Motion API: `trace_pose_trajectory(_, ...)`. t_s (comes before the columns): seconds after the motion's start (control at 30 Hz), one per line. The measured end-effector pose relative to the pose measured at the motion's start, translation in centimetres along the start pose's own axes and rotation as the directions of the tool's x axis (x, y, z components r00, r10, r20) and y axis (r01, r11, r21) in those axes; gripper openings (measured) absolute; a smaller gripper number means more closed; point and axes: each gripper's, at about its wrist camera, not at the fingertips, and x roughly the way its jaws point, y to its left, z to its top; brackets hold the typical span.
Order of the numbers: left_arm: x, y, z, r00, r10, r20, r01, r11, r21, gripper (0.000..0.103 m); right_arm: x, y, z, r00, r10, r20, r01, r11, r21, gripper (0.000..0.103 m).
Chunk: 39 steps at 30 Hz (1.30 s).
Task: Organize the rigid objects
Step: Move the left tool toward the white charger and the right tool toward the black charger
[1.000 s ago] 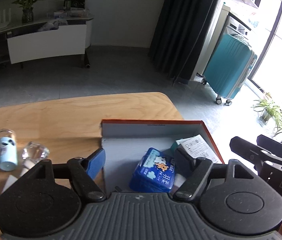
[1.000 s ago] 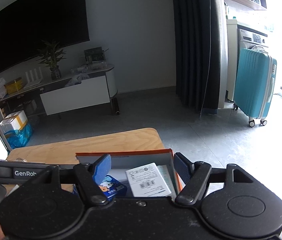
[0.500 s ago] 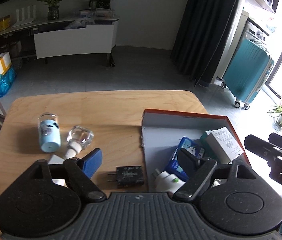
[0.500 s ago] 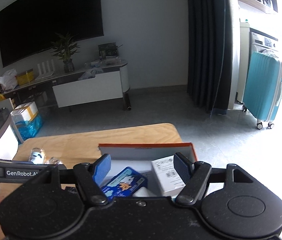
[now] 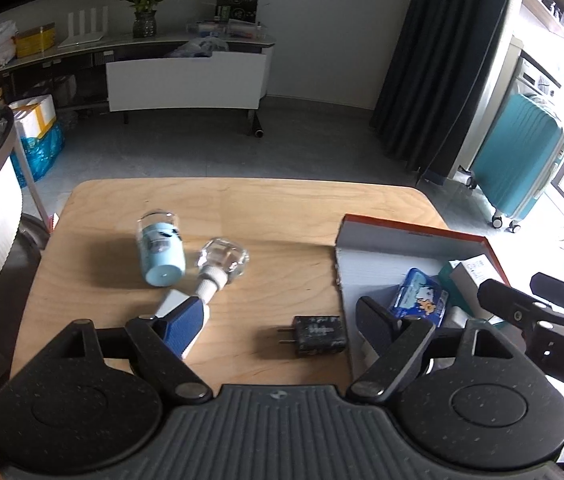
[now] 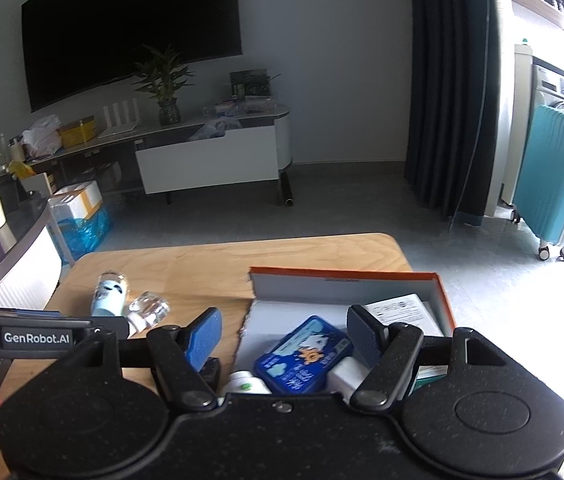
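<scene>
A teal suitcase (image 5: 520,160) stands beside dark curtains (image 5: 434,60); a potted plant (image 6: 164,88) tops the TV console (image 6: 210,152).

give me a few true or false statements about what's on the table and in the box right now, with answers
1. The black charger lies on the table, outside the box. True.
2. The blue tin is on the table beside the glass bottle. False: it lies inside the box.
3. The left claw is shut on the charger. False: it is open and holds nothing.
4. The light blue cup lies on its side. True.
5. The box holds nothing. False: the tin, a white carton and other items are in it.
6. The right claw is open. True.
</scene>
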Motion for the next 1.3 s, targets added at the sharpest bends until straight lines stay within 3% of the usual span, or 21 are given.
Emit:
trace_pose_trajectory(0.57, -1.0, 5.6, -2.6, 0.998, 0.054, -0.026, -0.056, 0.995, -0.088, 0.085, 2.0, 5.4, -1.8, 0.992, 0.103, -0.069, -0.108, 0.992, -0.070, 0.083)
trace_pose_trajectory(0.97, -0.9, 10.1, -4.4, 0.993, 0.104, -0.061, -0.113, 0.980, -0.162, 0.086, 4.5, 8.5, -4.0, 0.972, 0.172, -0.159, -0.188, 0.978, -0.092, 0.082)
trace_pose_trajectory(1.3, 0.2, 11.0, -4.4, 0.994, 0.093, -0.065, -0.103, 0.979, -0.174, 0.089, 6.8, 9.6, -4.7, 0.958, 0.210, -0.197, -0.231, 0.969, -0.089, 0.082)
